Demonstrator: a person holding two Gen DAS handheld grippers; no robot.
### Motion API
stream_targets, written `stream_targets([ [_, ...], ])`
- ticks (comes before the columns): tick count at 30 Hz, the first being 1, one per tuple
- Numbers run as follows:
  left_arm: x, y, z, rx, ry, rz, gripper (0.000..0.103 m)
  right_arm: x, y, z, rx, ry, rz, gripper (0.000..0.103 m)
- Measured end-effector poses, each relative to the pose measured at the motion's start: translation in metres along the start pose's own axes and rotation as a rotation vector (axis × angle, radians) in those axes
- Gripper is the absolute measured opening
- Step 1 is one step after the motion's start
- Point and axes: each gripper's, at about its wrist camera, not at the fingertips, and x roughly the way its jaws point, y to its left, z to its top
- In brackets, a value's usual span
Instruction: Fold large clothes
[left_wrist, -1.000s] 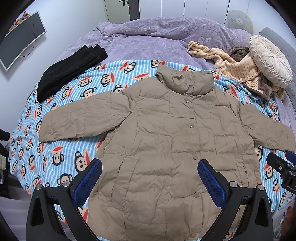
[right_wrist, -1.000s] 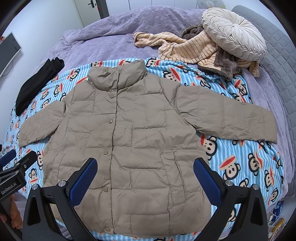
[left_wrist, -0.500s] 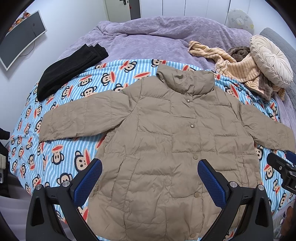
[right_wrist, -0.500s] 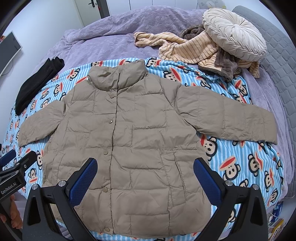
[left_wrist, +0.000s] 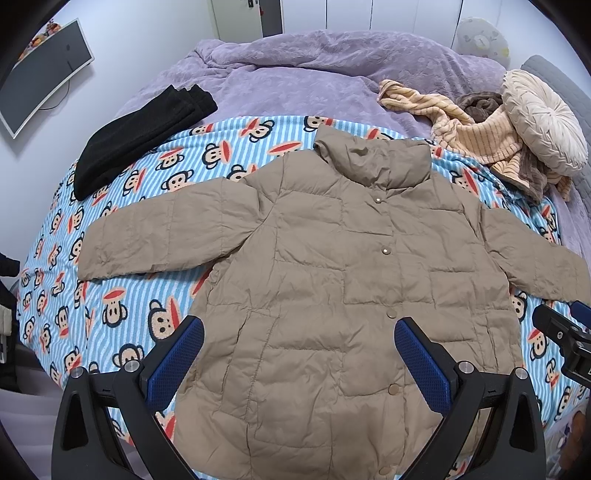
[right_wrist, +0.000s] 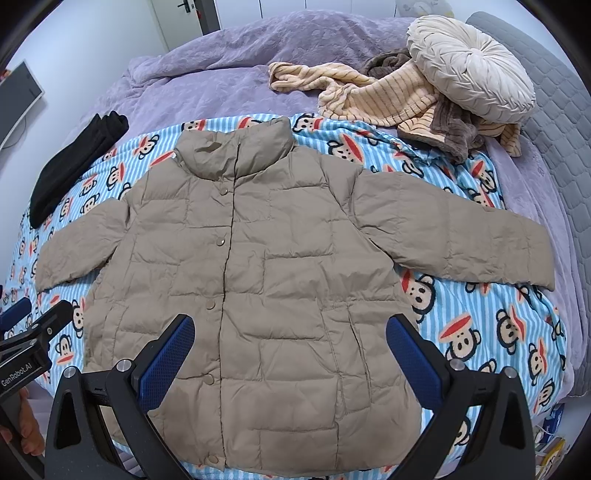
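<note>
Nothing has shifted since a second ago: both of your grippers hover where they were, above the hem end of the tan puffer jacket (left_wrist: 332, 280). It lies flat and snapped shut on the monkey-print blanket (left_wrist: 110, 295), collar at 12 o'clock, sleeves spread to 9 and 3.

Your left gripper (left_wrist: 299, 350) is wide open and holds nothing, with the jacket's lower left panel showing between its blue pads. Your right gripper (right_wrist: 290, 349) is equally wide and empty over the lower right panel.

The risk, I'd say: this padded shell is slick and springy, so a shallow pinch may catch only the top layer. The fold could then puff back open, or the blanket could drag along.
</note>
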Motion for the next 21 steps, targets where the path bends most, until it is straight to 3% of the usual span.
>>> stream_targets([
  [21, 0.0019, 0.0012, -0.0022, 0.001, 0.005, 0.000, 0.103, 0.0061, 0.0008, 0.0003, 0.000, 0.000, 0.000, 0.103],
])
